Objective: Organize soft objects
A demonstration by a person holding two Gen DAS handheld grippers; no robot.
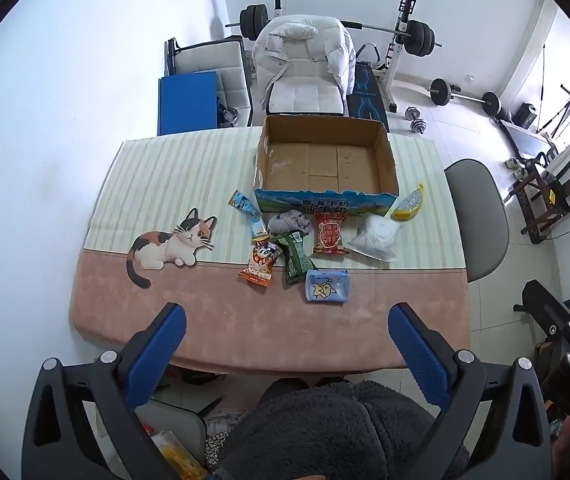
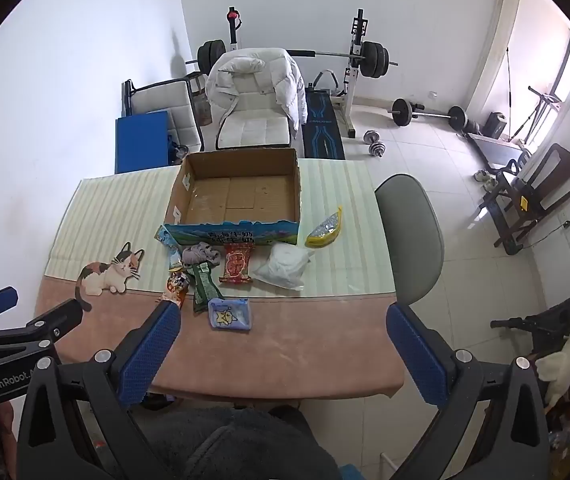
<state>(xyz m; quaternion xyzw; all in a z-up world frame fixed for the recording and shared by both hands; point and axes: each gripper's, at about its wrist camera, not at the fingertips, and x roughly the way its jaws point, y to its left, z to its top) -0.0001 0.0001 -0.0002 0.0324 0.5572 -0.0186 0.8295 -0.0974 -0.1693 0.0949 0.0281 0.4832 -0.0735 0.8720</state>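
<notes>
White walls and a tiled floor surround the bench (image 1: 125, 184), which wears a striped cloth with a pink near band and a printed cat (image 1: 173, 246). At the far middle of the bench stands an open cardboard box (image 1: 385, 148), its inside bare.

Just in front of the box lies a cluster of soft things. A long blue sachet (image 1: 250, 216) lies at the left, a grey bundle of cloth (image 1: 289, 221) touches the box's near wall, and a red snack pack (image 1: 328, 236) sits just right of it. A clear bag of white stuff (image 1: 375, 237) lies further right, with a yellow banana-shaped pouch (image 1: 409, 204) near the box's right corner. Nearer, an orange snack pack (image 1: 259, 266) and a green packet (image 1: 295, 258) lie side by side, the green one overlapping the grey cloth's edge. A small blue pouch with a star figure (image 1: 327, 285) lies nearest.

The left gripper (image 1: 287, 340) hovers above the near edge of the bench, jaws spread wide and holding nothing. The right gripper (image 2: 284, 342) hangs likewise over the pink band, jaws wide and empty, its left finger just in front of the orange pack in its own view. Beyond the bench stand a white chair draped with a white padded jacket (image 1: 305, 52) and a barbell rack (image 1: 405, 36).
</notes>
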